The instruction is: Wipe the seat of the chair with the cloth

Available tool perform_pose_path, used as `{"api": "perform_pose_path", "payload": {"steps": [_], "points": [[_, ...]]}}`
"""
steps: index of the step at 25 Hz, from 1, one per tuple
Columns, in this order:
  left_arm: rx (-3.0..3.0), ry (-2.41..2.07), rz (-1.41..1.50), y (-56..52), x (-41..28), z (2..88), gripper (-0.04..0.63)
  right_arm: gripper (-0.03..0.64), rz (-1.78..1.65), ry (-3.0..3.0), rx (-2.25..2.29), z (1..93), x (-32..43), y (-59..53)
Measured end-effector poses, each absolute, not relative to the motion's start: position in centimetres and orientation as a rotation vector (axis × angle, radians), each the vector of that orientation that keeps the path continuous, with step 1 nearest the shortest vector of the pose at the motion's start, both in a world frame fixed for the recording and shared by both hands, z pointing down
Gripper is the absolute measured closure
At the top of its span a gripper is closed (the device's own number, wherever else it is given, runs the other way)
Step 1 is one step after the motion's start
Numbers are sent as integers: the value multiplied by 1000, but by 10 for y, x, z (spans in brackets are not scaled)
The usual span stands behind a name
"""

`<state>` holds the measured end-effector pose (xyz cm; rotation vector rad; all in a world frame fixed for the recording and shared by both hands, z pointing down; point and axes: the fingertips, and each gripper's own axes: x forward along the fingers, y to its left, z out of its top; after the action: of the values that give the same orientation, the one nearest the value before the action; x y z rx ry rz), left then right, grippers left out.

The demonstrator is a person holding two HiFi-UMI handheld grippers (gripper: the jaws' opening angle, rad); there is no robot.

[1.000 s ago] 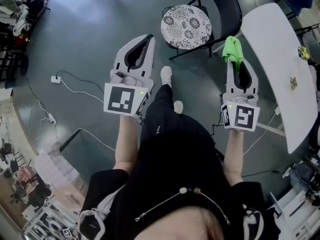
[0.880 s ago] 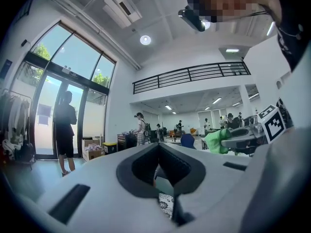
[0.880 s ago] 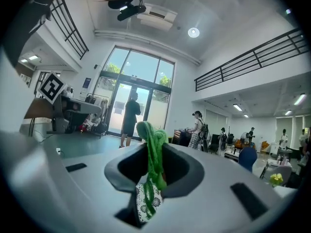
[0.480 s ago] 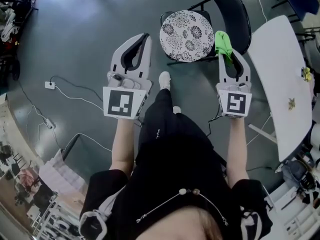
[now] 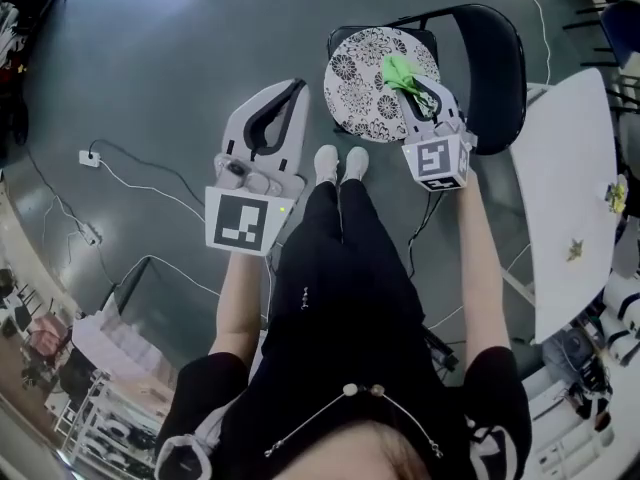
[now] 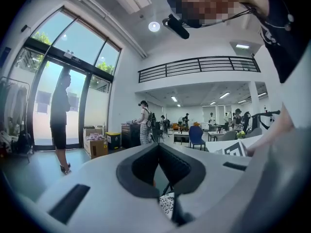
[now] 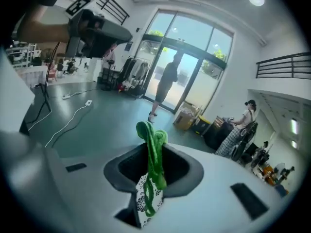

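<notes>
1. Head view: the cloth (image 5: 400, 71) is a bright green, crumpled strip. It lies bunched over the right part of the chair's round seat (image 5: 365, 88), which is white with a dark flower pattern. The black backrest (image 5: 497, 68) stands on the far right side of the seat.
2. Head view: the right claw (image 5: 413, 83) reaches out over the seat on a stretched arm, with its tips at the cloth. The left claw (image 5: 297, 88) is held to the left of the chair over the grey floor (image 5: 170, 58), apart from the seat, and points forward. A white tabletop (image 5: 565, 198) lies to the right of the chair.
3. Left gripper view: the left claw (image 6: 158, 147) is clenched with its tips meeting and nothing between them. A small patch of the patterned seat (image 6: 167, 205) shows low in the gap.
4. Right gripper view: the right claw (image 7: 155, 147) is clenched on the cloth (image 7: 155, 169). The cloth bulges in a knot above the tips and hangs in twisted green folds below them. The flowered seat (image 7: 142, 198) shows right behind the hanging end.
</notes>
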<state>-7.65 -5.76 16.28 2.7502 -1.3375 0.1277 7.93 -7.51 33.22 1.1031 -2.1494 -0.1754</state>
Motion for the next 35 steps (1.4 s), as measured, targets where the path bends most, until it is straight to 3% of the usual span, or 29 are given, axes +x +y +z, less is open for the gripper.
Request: {"api": "perform_pose_path", "payload": {"steps": [9, 18, 28, 35], "points": [[2629, -1420, 177, -68, -73, 236, 591, 529, -150, -2054, 680, 517, 58, -136], [2619, -1404, 277, -64, -62, 324, 591, 529, -164, -1935, 580, 662, 65, -177], [2535, -1358, 335, -47, -57, 369, 591, 531, -260, -1901, 528, 708, 55, -220], [2515, -1377, 356, -52, -61, 378, 591, 531, -207, -1887, 419, 733, 51, -192]]}}
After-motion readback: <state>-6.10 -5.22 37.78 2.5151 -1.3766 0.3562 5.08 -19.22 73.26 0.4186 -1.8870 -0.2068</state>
